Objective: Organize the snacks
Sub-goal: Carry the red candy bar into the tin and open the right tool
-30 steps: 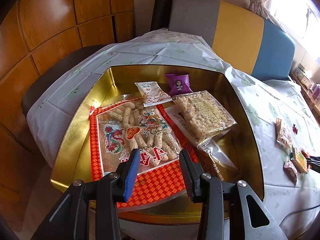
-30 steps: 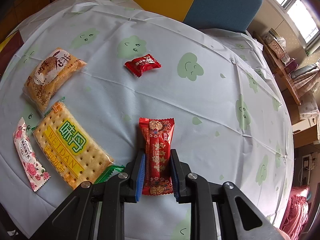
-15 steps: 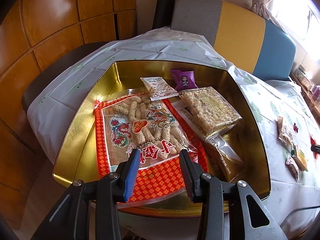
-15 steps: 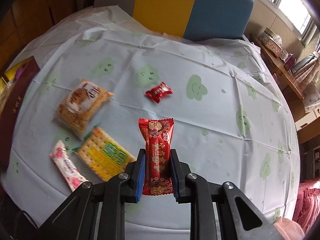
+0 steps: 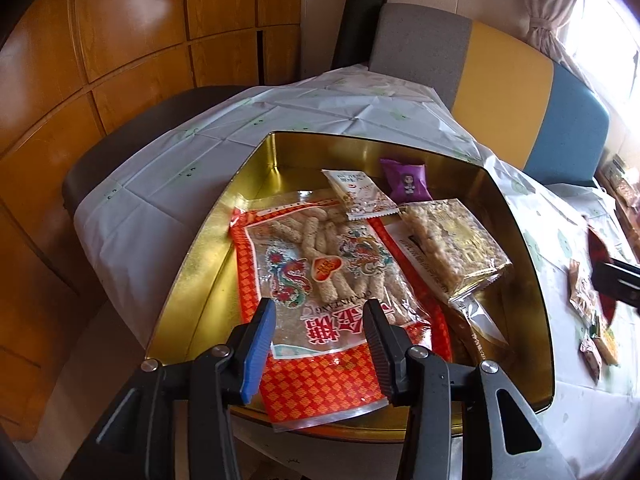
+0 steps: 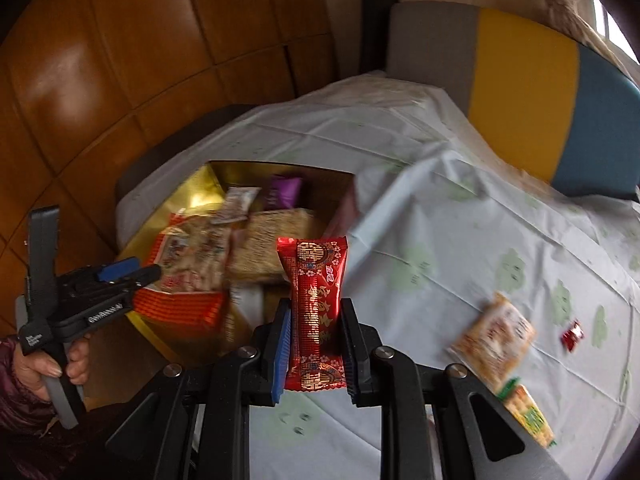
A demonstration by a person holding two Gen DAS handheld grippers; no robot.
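Since a second ago the right gripper [image 6: 313,350] has swung from the loose packets over toward the gold tin [image 5: 532,280], its jaws narrow and clamped on the upright red snack bar [image 6: 314,312]. Nearer the tin's front edge, the left gripper [image 5: 318,334] hangs over the big red bag [image 5: 320,384] with nothing between its jaws, which are opening. Farther in lie a rice cake pack [image 5: 452,240], a white packet [image 5: 356,194] and a purple candy [image 5: 408,178]. Other snacks remain out on the tablecloth [image 6: 460,240].

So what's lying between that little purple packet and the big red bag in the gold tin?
A small white packet lies between the purple packet and the red bag, overlapping the bag's far edge; the left wrist view shows it.
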